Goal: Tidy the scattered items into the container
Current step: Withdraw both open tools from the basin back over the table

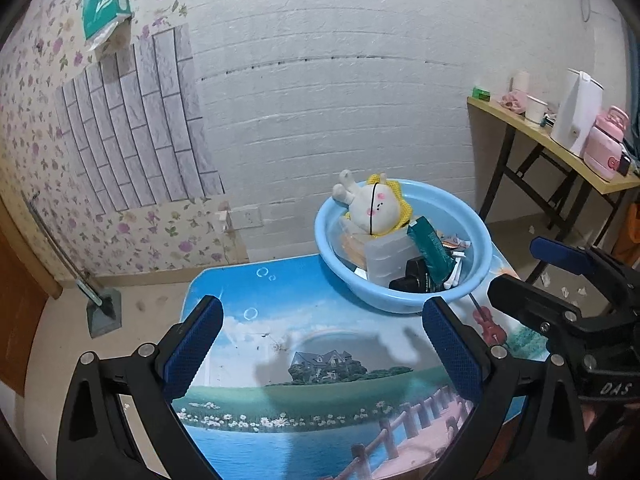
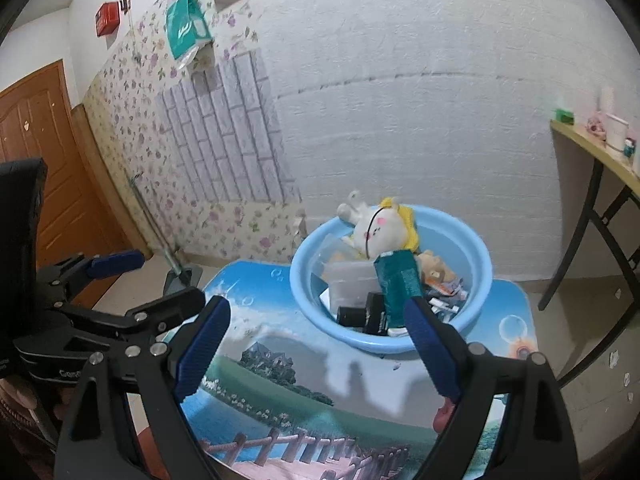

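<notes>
Basin [image 2: 476, 280] clutter overlaps — plush [image 2: 384, 232] hides items beneath.

Green tissue pack [image 1: 105, 0] hanging on floral wallpaper, wooden door [image 2: 38, 152], dustpan [image 1: 105, 314] on the floor, side table [image 1: 532, 128] with white kettle [image 1: 576, 112], pink flask [image 1: 606, 146], paper cup [image 1: 536, 109]

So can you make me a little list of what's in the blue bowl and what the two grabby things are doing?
container: blue basin on the picture table
on top: plush toy leaning on the far rim
also inside: teal packet, clear plastic box, black items, small bits
left gripper: fingers wide apart, nothing between them
right gripper: fingers wide apart, nothing between them
loose items on the table: none seen
</notes>
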The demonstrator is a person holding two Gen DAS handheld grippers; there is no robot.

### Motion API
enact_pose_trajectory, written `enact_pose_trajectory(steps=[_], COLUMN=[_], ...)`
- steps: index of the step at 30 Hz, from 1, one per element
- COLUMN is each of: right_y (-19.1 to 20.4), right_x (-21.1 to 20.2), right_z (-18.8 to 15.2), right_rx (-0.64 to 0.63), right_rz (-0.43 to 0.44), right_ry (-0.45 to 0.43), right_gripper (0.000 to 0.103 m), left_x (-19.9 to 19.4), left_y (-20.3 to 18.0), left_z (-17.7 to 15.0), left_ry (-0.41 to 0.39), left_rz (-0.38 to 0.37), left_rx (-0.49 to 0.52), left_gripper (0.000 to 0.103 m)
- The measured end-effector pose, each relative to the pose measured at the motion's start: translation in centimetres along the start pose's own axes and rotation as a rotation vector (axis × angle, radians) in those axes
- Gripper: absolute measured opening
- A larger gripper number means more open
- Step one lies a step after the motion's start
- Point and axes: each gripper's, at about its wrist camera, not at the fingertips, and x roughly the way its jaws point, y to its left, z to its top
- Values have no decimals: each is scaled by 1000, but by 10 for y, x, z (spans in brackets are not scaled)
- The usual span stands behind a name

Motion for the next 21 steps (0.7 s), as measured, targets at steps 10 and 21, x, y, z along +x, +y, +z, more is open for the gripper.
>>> enact_pose_trajectory(steps=[10,21], right_y=[-1,-4], right_x=[-7,-16], right_z=[-2,-9], right_rx=[22,43], right_rz=[-32,-40], right_ry=[5,15], right_gripper=[90,90], left_x=[-12,-38], left_y=[-5,-9], left_z=[-3,-16], left_ry=[-19,-78], left_rz=[18,39], left_rx=[27,25], left_gripper=[100,103])
